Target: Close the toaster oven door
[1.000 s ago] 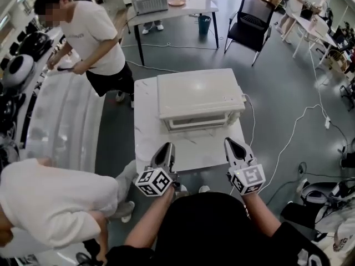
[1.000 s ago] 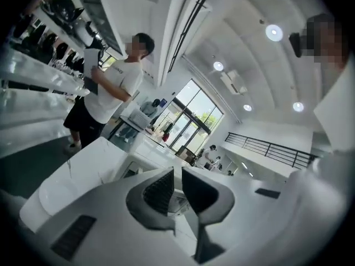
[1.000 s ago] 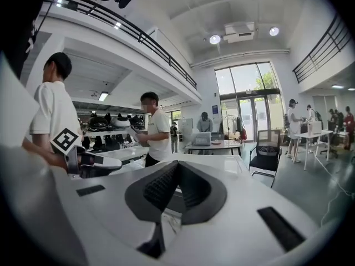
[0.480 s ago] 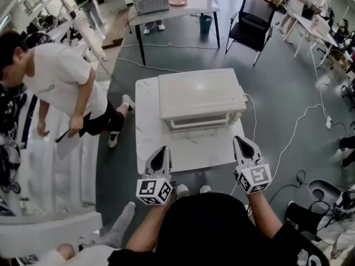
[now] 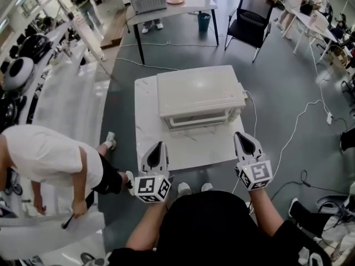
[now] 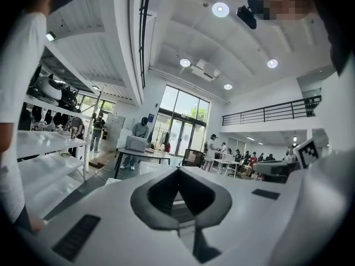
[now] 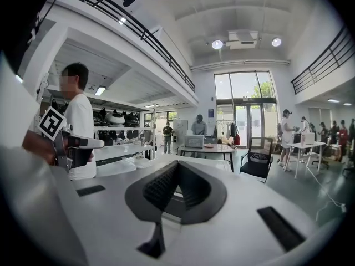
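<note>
The white toaster oven (image 5: 199, 96) stands on a small white marble-look table (image 5: 145, 132), its front door upright against the body. My left gripper (image 5: 157, 146) hovers over the table's near left corner, jaws shut with nothing between them. My right gripper (image 5: 243, 136) hangs just off the near right corner, also shut and empty. Both point toward the oven and touch nothing. In the left gripper view the left gripper (image 6: 178, 172) has its pads met at the tip. The right gripper view likewise has the right gripper (image 7: 178, 164) closed to a point.
A person in a white shirt (image 5: 50, 159) bends over by the white shelving (image 5: 66, 93) on the left. A black chair (image 5: 249, 18) and a second table (image 5: 183, 7) with another oven stand behind. A cable (image 5: 294, 132) trails across the floor to the right.
My left gripper has drawn back and left toward the table's near corner; the right one shifted slightly right. The person in white moved from the back left to the front left.
</note>
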Action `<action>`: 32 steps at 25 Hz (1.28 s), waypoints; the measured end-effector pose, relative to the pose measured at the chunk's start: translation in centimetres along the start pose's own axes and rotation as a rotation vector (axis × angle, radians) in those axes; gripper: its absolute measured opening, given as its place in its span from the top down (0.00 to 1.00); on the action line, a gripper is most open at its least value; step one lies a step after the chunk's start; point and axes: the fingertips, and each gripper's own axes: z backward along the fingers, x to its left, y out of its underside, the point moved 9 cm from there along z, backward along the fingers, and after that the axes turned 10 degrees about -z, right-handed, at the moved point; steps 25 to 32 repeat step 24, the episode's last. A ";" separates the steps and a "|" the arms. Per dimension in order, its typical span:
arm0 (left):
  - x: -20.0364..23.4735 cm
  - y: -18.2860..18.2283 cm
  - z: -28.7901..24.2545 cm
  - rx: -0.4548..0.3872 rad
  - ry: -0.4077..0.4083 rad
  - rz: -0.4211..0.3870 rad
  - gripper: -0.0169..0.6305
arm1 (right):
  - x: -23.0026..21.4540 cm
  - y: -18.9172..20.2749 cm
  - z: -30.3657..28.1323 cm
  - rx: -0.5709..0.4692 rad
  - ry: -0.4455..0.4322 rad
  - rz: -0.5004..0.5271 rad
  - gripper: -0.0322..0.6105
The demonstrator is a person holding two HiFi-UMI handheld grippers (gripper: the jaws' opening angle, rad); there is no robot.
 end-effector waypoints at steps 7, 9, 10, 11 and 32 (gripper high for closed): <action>-0.2 0.0 -0.2 0.005 -0.012 -0.022 0.95 | -0.2 0.3 -0.1 0.005 -0.010 -0.001 0.92; -0.3 0.0 -0.3 0.002 -0.013 -0.030 0.95 | -0.3 0.4 -0.2 0.011 -0.013 0.000 0.92; -0.3 0.0 -0.4 0.001 -0.015 -0.032 0.95 | -0.3 0.4 -0.3 0.013 -0.015 0.001 0.92; -0.3 0.1 -0.3 -0.001 -0.016 -0.031 0.95 | -0.3 0.4 -0.3 0.014 -0.018 0.003 0.92; -0.4 0.4 -0.7 0.000 -0.022 -0.020 0.95 | -0.3 -0.2 -0.9 -0.002 -0.022 0.005 0.92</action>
